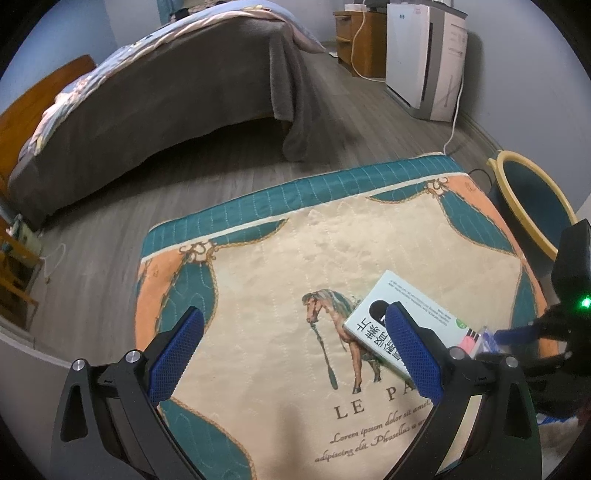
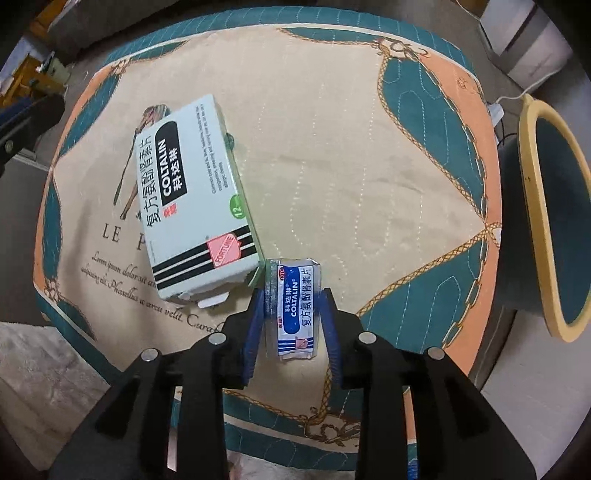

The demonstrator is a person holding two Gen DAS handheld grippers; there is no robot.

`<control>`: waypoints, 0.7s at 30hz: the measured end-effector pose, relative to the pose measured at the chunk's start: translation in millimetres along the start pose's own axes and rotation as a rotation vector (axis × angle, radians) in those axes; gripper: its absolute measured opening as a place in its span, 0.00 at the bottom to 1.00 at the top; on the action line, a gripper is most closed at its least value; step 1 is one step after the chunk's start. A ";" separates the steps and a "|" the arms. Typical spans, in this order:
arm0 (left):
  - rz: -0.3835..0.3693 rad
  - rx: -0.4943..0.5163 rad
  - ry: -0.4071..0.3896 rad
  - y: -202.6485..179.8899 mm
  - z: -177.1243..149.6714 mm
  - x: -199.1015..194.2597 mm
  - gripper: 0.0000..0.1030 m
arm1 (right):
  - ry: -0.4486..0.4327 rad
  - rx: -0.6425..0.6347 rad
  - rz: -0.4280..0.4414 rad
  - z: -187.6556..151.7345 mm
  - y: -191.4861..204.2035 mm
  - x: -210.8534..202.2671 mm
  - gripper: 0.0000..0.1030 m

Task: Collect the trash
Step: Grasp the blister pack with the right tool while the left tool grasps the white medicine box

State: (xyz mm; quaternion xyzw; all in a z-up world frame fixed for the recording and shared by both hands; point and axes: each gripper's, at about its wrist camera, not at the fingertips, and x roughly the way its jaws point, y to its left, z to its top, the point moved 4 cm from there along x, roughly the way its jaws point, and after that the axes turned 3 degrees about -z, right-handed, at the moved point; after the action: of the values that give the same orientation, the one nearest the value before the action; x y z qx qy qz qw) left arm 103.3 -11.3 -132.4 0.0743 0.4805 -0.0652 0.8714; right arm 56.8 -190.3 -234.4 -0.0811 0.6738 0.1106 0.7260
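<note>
A pale green Coltalin medicine box (image 2: pixel 195 199) lies flat on a quilted cushion (image 2: pixel 351 147) printed with a horse. Just right of its torn end lies a small blue-and-white foil sachet (image 2: pixel 295 310). My right gripper (image 2: pixel 293 295) points straight down over the sachet, its blue pads on either side of it with a thin gap on each side, so it is open. My left gripper (image 1: pixel 295 312) hovers wide open above the cushion (image 1: pixel 295 240) with nothing between its fingers. Its right finger hides part of the box (image 1: pixel 406 295). The sachet (image 1: pixel 476 338) and the right gripper (image 1: pixel 517 332) show at the right edge.
A teal bin with a yellow rim (image 2: pixel 528 177) stands on the floor right of the cushion, also seen as the bin (image 1: pixel 496 164). Beyond are a bed with a grey cover (image 1: pixel 184 92), a white air purifier (image 1: pixel 421 59) with a cable, and a wooden cabinet (image 1: pixel 354 33).
</note>
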 end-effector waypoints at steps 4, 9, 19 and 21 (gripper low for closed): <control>-0.013 0.004 0.009 -6.4 -2.0 1.0 0.95 | -0.020 0.055 0.012 6.8 -3.5 -9.6 0.29; -0.080 -0.062 0.048 -21.5 -10.3 6.0 0.95 | -0.133 0.134 0.003 22.2 -27.7 -49.1 0.29; -0.090 -0.270 0.157 -66.5 -28.8 49.8 0.95 | -0.289 0.288 -0.033 34.5 -92.7 -102.9 0.29; -0.060 -0.306 0.181 -73.5 -33.4 60.4 0.95 | -0.303 0.299 -0.023 34.9 -98.2 -105.8 0.29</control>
State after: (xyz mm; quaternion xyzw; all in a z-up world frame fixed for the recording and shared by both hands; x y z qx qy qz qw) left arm 94.0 -79.5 -206.2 -0.0680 0.5632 -0.0102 0.8235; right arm 109.6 -280.9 -129.3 0.0371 0.5648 0.0120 0.8243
